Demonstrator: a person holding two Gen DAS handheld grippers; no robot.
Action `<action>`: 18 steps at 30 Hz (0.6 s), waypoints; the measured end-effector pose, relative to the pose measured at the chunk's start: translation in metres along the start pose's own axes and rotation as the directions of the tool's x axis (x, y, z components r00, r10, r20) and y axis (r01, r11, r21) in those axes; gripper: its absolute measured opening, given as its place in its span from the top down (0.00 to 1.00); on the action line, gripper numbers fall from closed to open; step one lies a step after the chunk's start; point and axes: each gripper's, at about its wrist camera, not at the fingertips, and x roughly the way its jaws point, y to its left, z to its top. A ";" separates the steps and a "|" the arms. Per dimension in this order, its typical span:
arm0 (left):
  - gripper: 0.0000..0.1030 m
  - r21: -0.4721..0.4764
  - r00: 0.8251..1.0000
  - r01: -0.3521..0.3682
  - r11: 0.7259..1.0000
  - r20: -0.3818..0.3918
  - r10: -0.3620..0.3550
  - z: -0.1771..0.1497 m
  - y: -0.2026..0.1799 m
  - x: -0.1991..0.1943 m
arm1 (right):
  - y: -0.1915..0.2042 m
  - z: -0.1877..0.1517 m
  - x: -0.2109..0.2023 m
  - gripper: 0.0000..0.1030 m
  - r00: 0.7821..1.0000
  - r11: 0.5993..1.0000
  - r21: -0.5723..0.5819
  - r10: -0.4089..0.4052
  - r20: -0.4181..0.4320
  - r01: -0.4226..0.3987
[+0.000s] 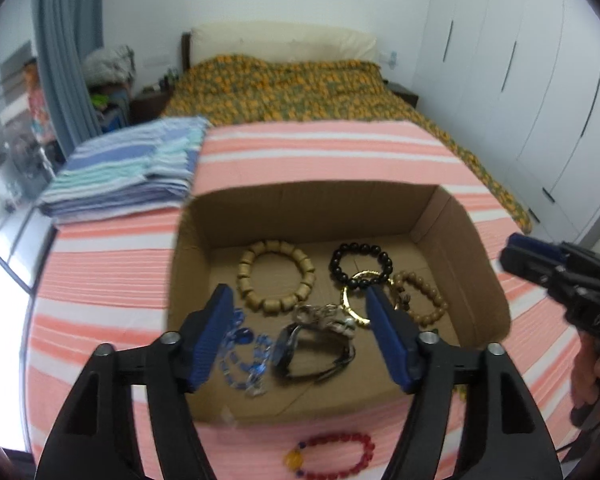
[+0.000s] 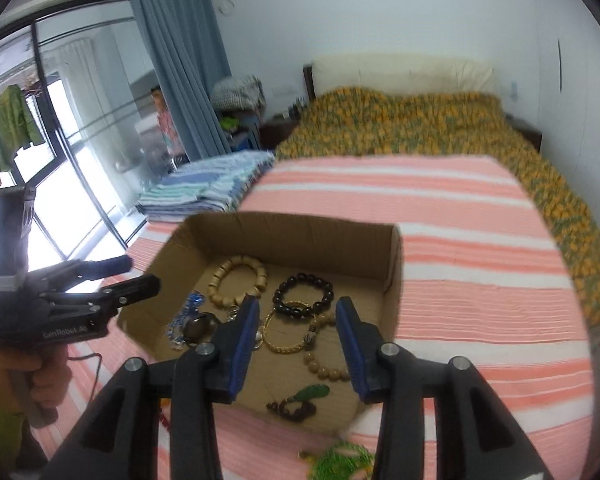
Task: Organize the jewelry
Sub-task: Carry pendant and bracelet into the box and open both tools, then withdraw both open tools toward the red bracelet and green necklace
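Two pieces outstanding, both on the striped cloth (image 1: 120, 280) just outside the near wall of the cardboard box (image 1: 472, 248): red bead bracelet (image 1: 340, 458) and green beaded piece (image 2: 340, 460).

Left gripper (image 1: 299, 294): jaws spread wide, nothing pinched, poised above the watch (image 1: 300, 352) and blue crystal chain (image 1: 240, 356) inside the box.

Right gripper (image 2: 298, 304): jaws spread, narrower than the left, nothing pinched, poised above the gold bangle (image 2: 284, 346) inside the box.

Governing relation:
- Red bead bracelet not ahead of the left jaws but behind the fingertips, toward the camera, low between the two finger arms.
- Flat on the cloth as an oval loop, long axis running left to right across the left wrist view.
- Nearer to the left hand; well apart from the right.
- Green beaded piece likewise behind the right fingertips, at the bottom edge of the right wrist view, nearer to the right hand.

Likely requirement for pick-up: draw back from the box and tip down before closing across the narrow width of the loop.

Appearance of red bead bracelet: round, dark red, glossy beads; one larger amber bead at the left end; small blue bead beside it. Green beaded piece blurred and cut off by the frame; shape not determinable.
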 end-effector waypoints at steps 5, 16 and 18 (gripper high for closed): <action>0.16 0.004 0.998 -0.002 1.000 0.056 0.001 -0.036 -0.003 -0.049 | 0.012 -0.033 -0.056 0.55 0.995 0.996 -0.053 -0.063 0.071 0.067; 0.14 0.030 0.995 -0.094 0.995 0.021 0.094 -0.113 -0.029 -0.067 | 0.028 -0.135 -0.095 0.55 0.979 0.978 -0.057 -0.196 0.051 0.198; 0.14 0.035 0.995 -0.099 0.995 0.014 0.098 -0.122 -0.032 -0.068 | 0.032 -0.149 -0.096 0.55 0.977 0.975 -0.057 -0.211 0.037 0.213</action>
